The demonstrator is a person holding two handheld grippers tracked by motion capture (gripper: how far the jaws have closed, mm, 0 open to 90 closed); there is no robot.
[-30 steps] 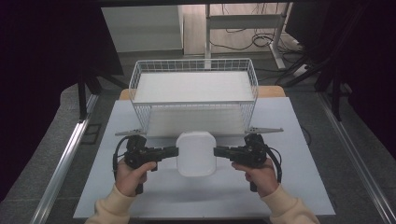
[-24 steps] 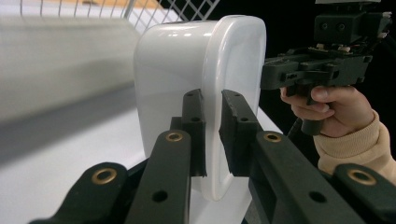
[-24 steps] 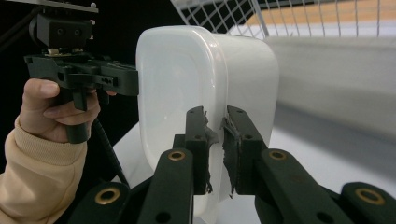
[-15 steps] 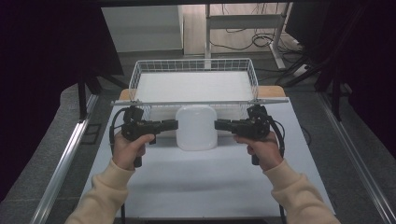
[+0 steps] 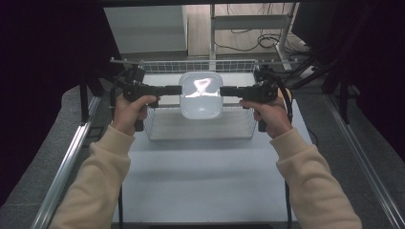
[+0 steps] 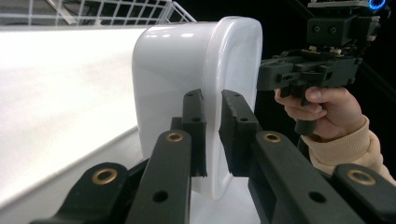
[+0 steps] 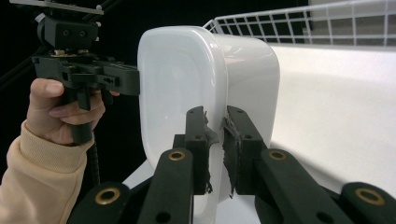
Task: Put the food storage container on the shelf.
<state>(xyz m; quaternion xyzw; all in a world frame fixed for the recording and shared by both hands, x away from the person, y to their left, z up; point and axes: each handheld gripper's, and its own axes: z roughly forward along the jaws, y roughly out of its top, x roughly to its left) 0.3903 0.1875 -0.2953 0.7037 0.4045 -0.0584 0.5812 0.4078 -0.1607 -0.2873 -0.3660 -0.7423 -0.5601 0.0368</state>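
Both grippers, left and right, pinch the white tub's rim, holding it level directly above the wire basket.

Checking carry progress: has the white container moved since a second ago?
Yes. The white container has moved up and away, from the table in front of the wire basket to above it.

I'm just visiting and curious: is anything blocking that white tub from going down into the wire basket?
Nothing visible does. The white tub hangs over the wire basket, pinched at its rim by the left tool and the right tool. The basket's floor below it looks bare, and its top is open.
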